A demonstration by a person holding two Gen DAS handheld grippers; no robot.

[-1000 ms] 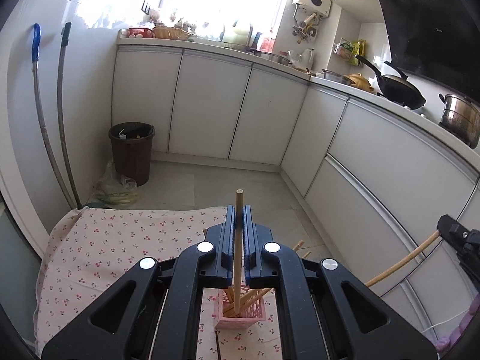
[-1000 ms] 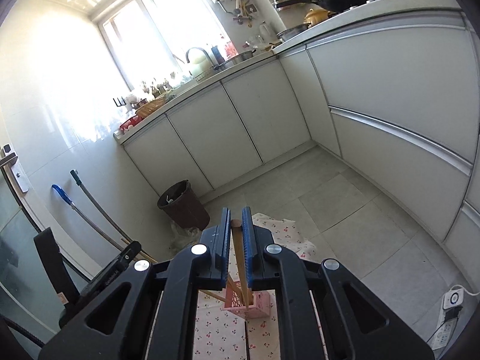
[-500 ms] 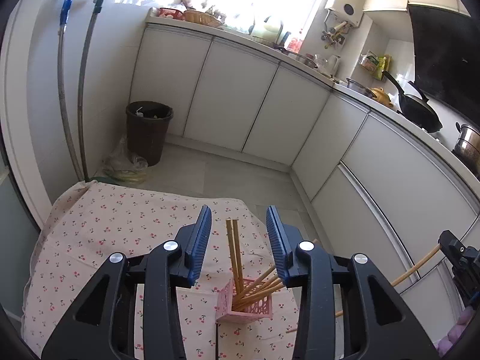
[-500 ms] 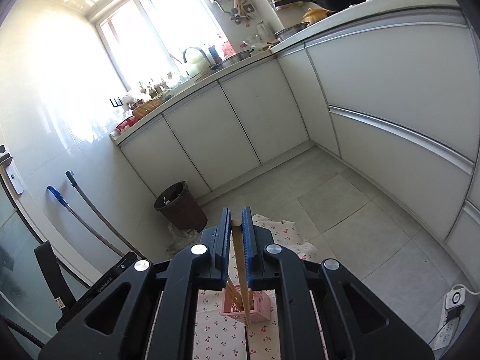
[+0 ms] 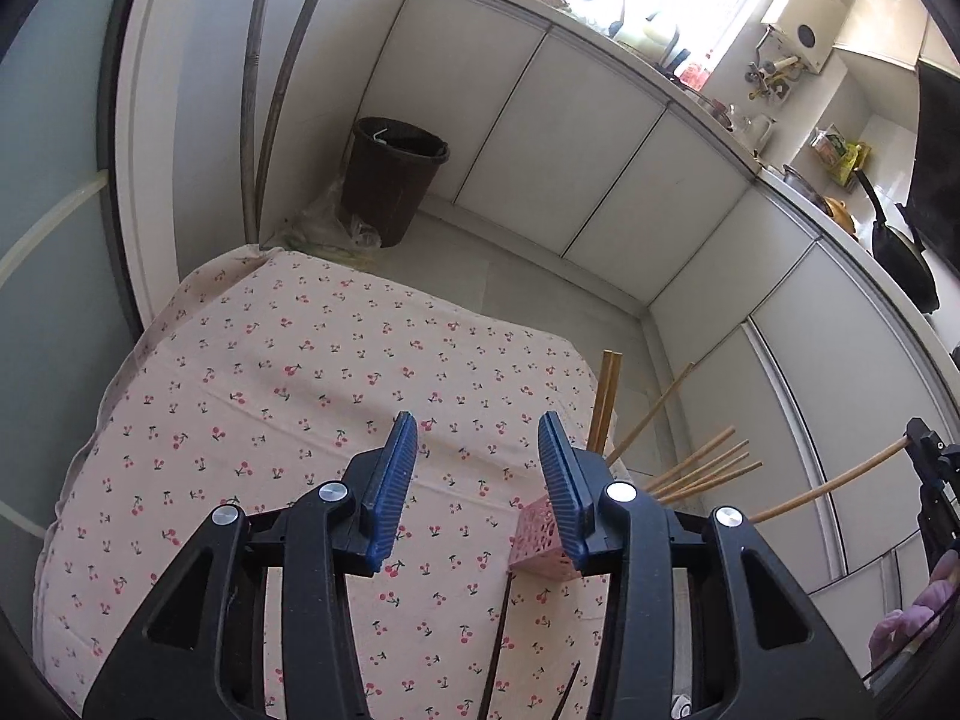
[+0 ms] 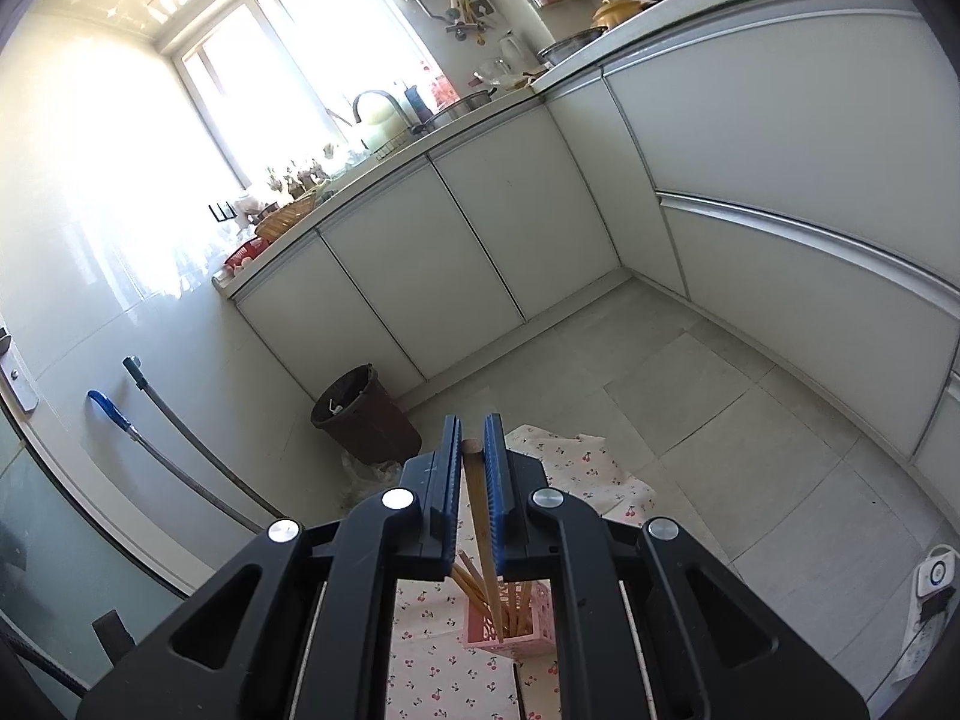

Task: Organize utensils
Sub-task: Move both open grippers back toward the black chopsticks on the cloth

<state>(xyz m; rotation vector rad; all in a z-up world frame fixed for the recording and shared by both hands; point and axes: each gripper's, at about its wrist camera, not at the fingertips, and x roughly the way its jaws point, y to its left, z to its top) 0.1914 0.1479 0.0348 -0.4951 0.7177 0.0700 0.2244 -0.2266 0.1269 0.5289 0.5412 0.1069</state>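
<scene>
A pink perforated holder (image 5: 538,536) stands on the cherry-print tablecloth (image 5: 312,372) with several wooden chopsticks (image 5: 699,471) leaning in it. My left gripper (image 5: 478,483) is open and empty, above the cloth just left of the holder. My right gripper (image 6: 472,462) is shut on a wooden chopstick (image 6: 480,531) whose lower end reaches down into the holder (image 6: 510,630). In the left wrist view that chopstick (image 5: 834,489) slants up to the right gripper at the right edge. Two dark chopsticks (image 5: 498,642) lie on the cloth below my left gripper.
A dark bin (image 5: 393,177) stands on the floor beyond the table's far edge, with mop handles (image 5: 264,90) against the wall. White cabinets (image 6: 480,252) run along the back and right. A power strip (image 6: 933,585) lies on the floor at right.
My left gripper opened and let its chopstick go into the holder, then swung left and tilted down over the cloth. My right gripper lowered its chopstick towards the holder.
</scene>
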